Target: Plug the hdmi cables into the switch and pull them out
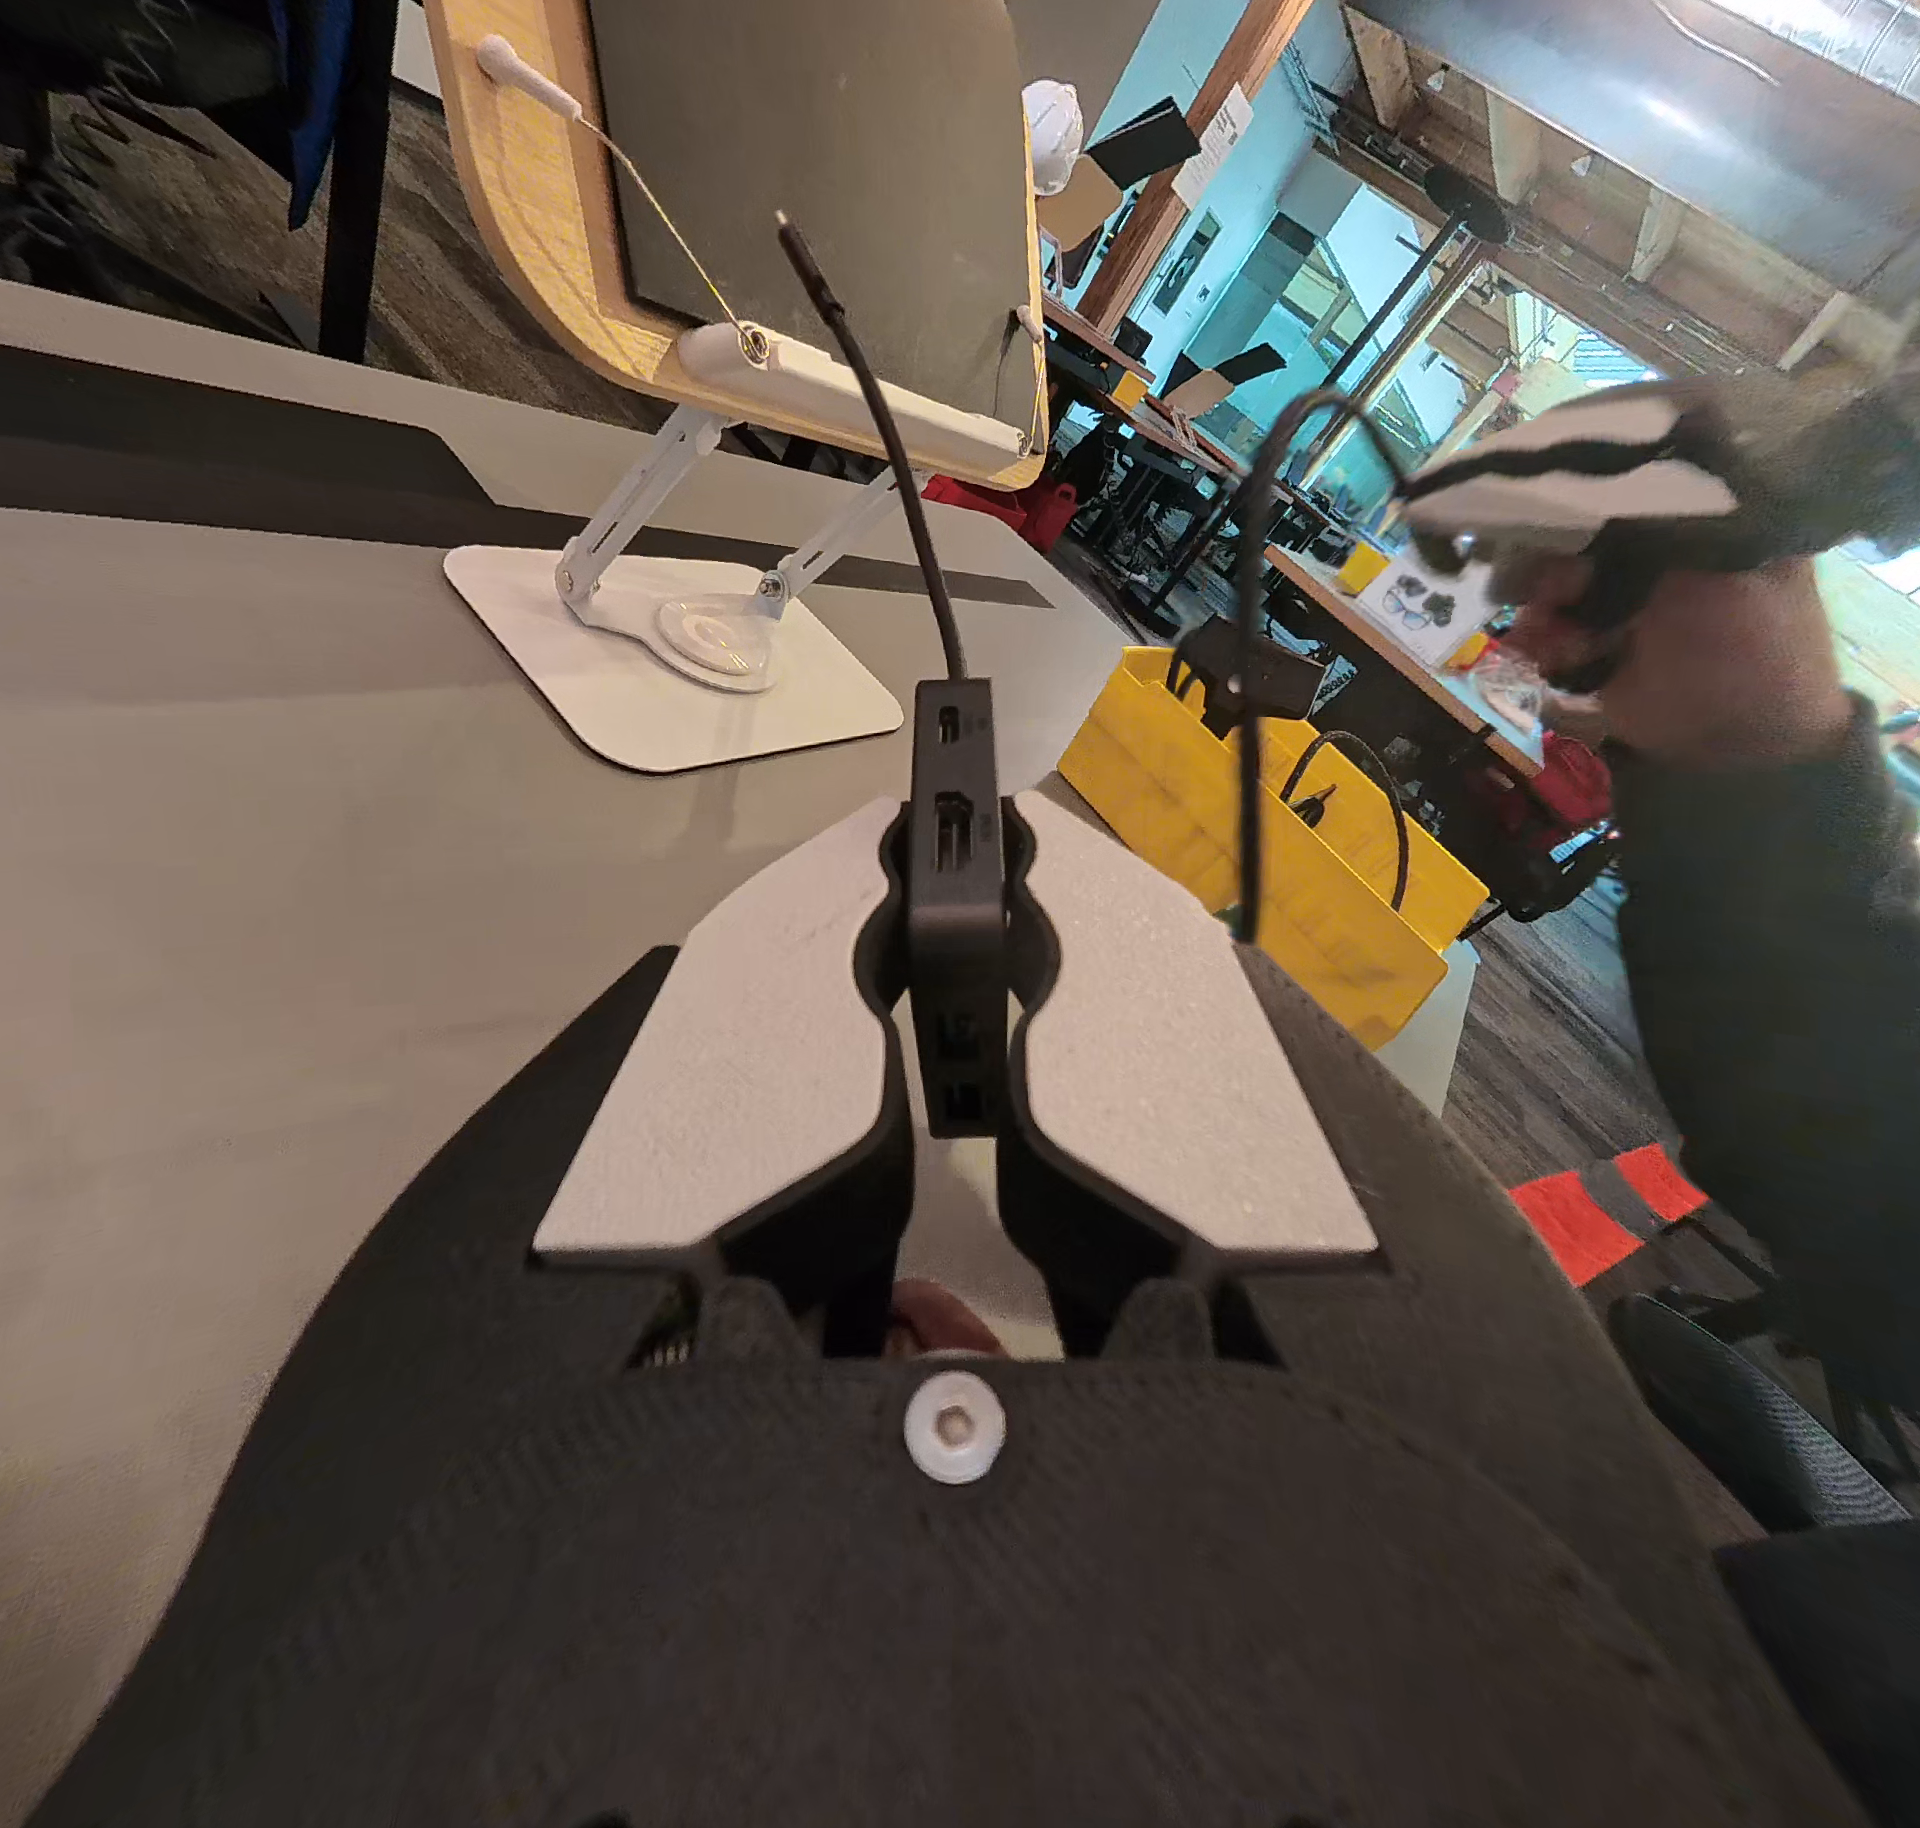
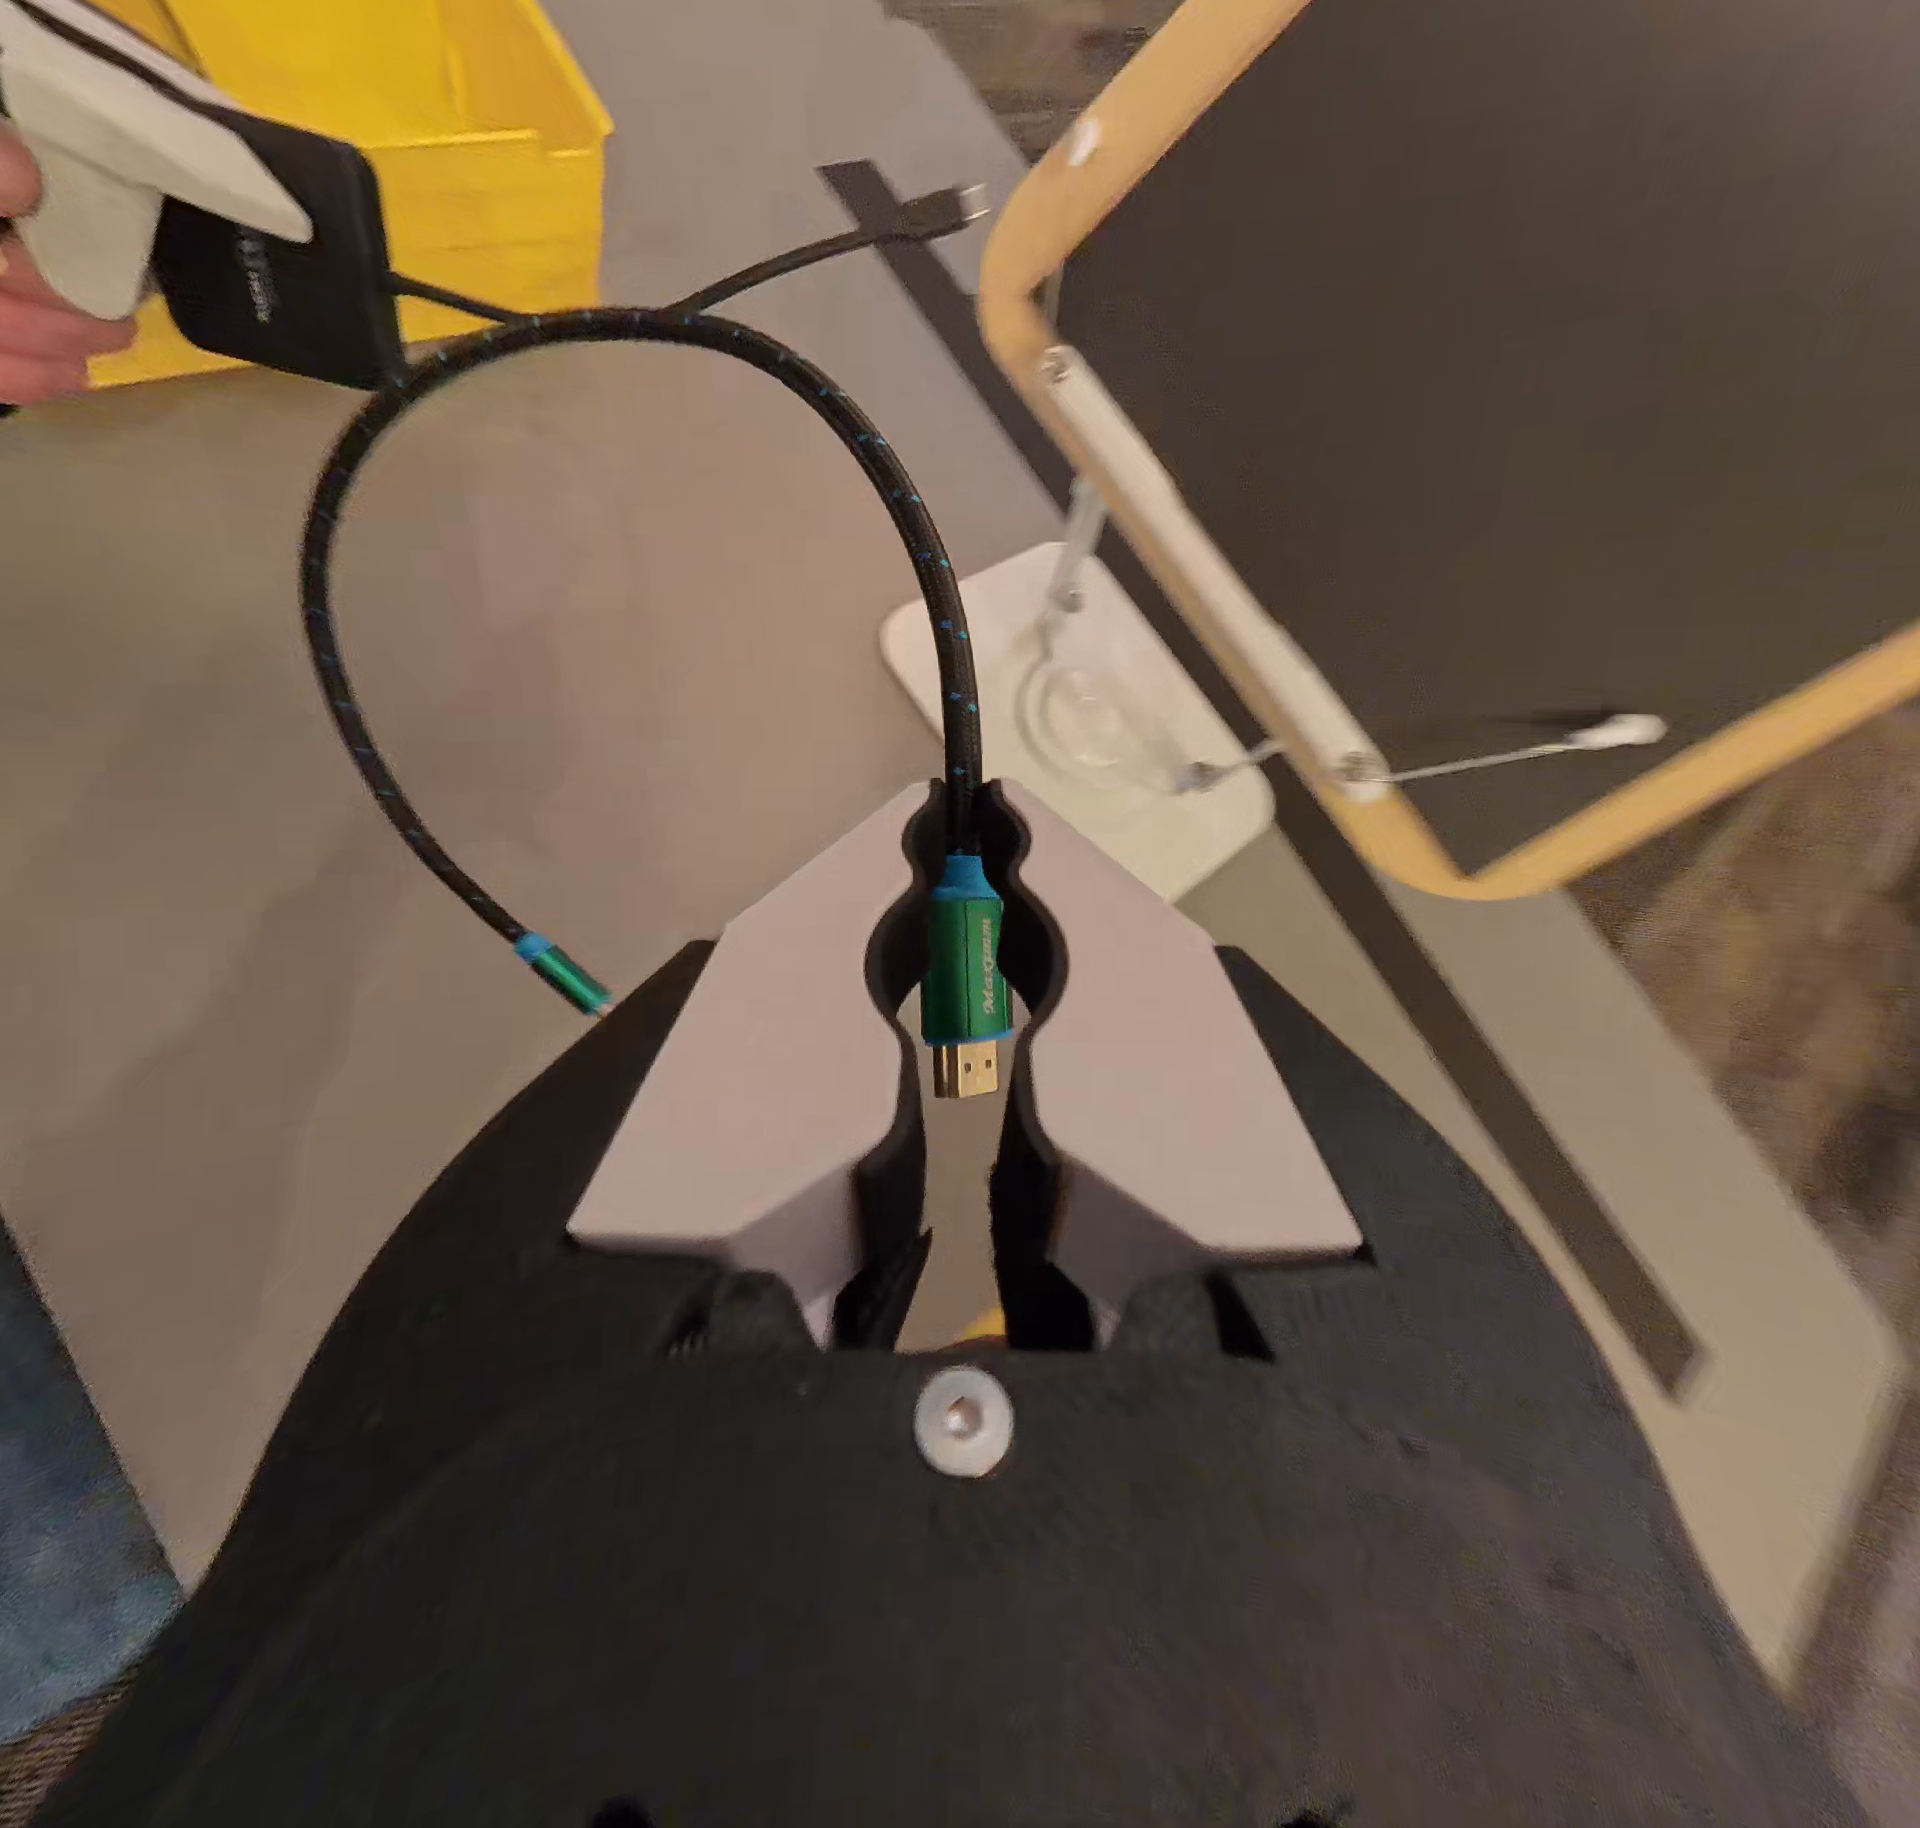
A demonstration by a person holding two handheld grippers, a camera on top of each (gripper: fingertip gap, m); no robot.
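Note:
My left gripper (image 1: 956,812) is shut on the black switch (image 1: 956,905), held edge-on above the grey table with its ports showing. The switch's own thin lead (image 1: 904,490) sticks up and ends free. My right gripper (image 2: 961,796) is shut on the green HDMI plug (image 2: 966,957), whose gold tip points back toward the camera. The braided black HDMI cable (image 2: 644,329) arcs up and left, and its other green plug (image 2: 566,978) hangs free. In the right wrist view the switch (image 2: 281,292) sits at the upper left in the left gripper (image 2: 156,168), apart from the plug. The right gripper (image 1: 1558,490) shows blurred in the left wrist view.
A wood-framed dark board (image 1: 790,116) on a white folding stand (image 1: 665,635) stands on the grey table (image 1: 260,843). A yellow bin (image 1: 1247,843) with cables in it sits at the table's edge; it also shows in the right wrist view (image 2: 416,64). Workbenches lie beyond. The gap from one gripper's tips to the other's is roughly 25 cm.

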